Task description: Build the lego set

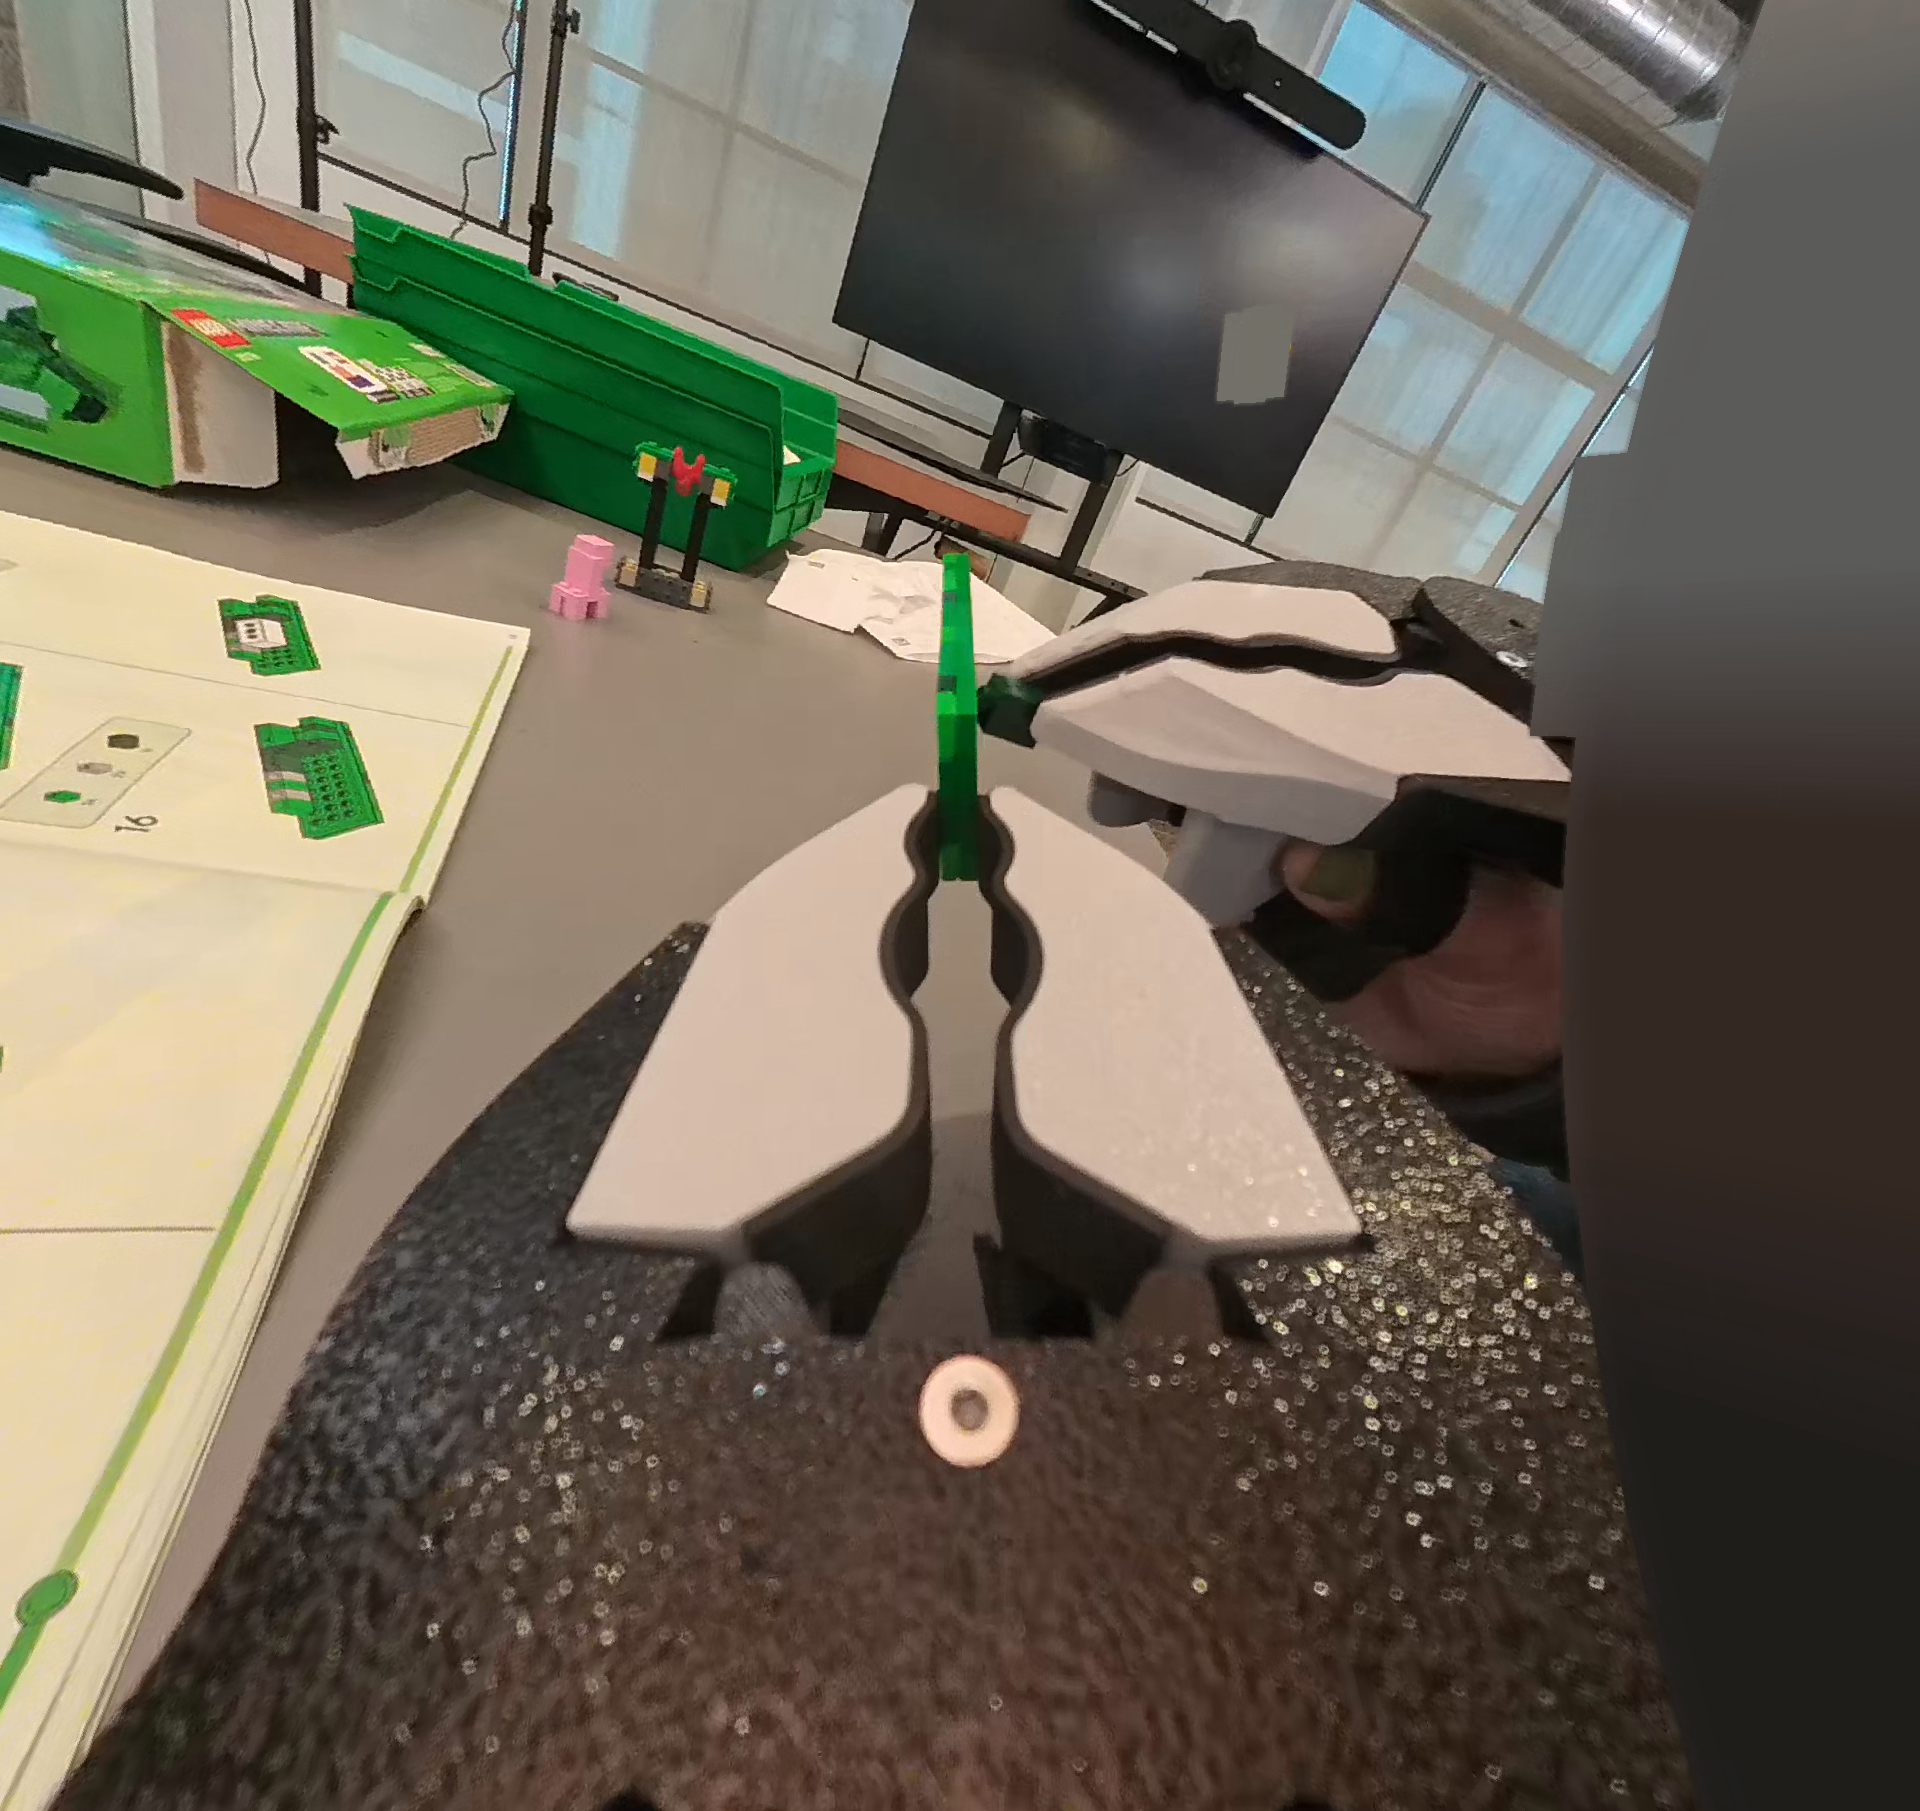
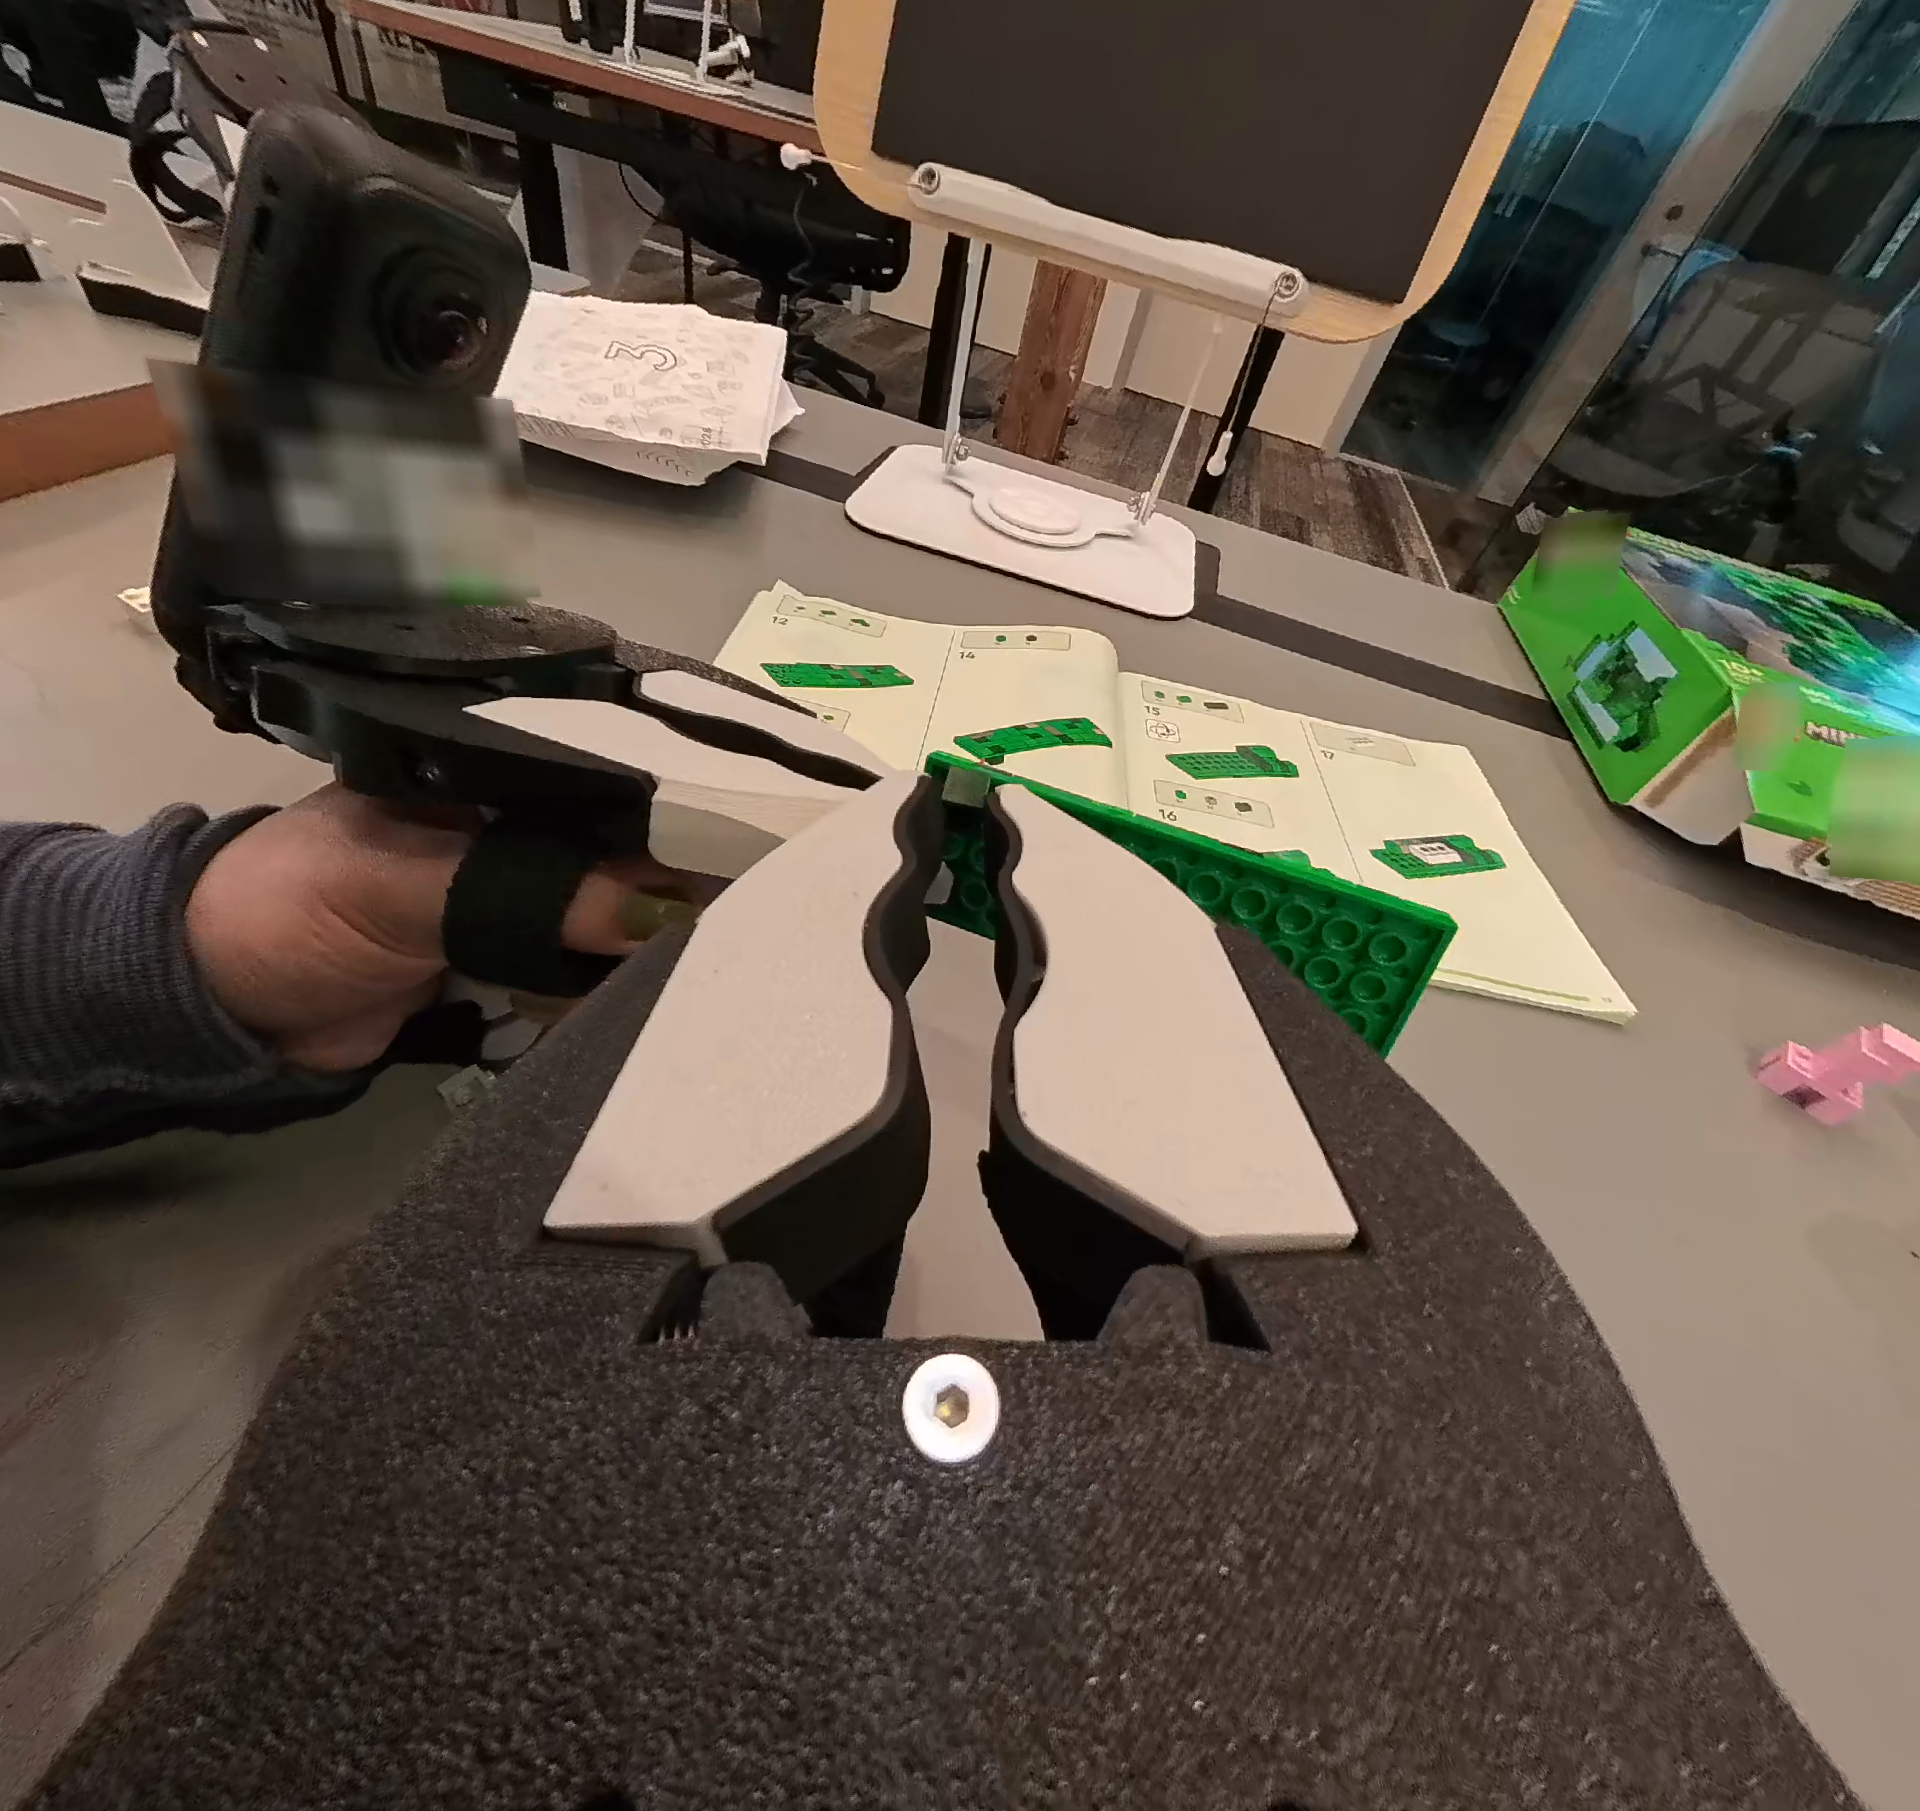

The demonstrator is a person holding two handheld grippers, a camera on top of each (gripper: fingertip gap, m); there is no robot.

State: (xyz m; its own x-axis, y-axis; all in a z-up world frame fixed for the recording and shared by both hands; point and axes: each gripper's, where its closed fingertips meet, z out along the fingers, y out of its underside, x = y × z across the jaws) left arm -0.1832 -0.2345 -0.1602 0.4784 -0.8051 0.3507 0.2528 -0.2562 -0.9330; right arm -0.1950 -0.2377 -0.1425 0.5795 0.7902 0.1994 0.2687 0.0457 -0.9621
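My left gripper (image 1: 958,805) is shut on a flat green lego plate (image 1: 956,712) and holds it on edge above the grey table. In the right wrist view the plate (image 2: 1299,920) shows its round-holed underside, tilted over the booklet. My right gripper (image 2: 958,805) is shut on a small dark green brick (image 2: 966,787) and holds it against the plate's upper edge. In the left wrist view the right gripper (image 1: 1013,696) comes in from the right, with the brick (image 1: 1003,717) touching the plate's face. The left gripper (image 2: 862,774) shows at the left, held by a hand.
An open instruction booklet (image 1: 208,826) (image 2: 1039,722) lies on the table. A green set box (image 1: 156,379) (image 2: 1714,691), a green bin (image 1: 623,379), a pink pig figure (image 1: 580,577) (image 2: 1839,1065), a small black frame build (image 1: 675,535) and white paper bags (image 1: 904,598) stand farther off. Both grippers' tips are close together, under 4 cm apart. Both grippers' tips are roughly 35 cm from the pink pig figure (image 2: 1839,1065). Look for it in the left wrist view (image 1: 579,579) too.
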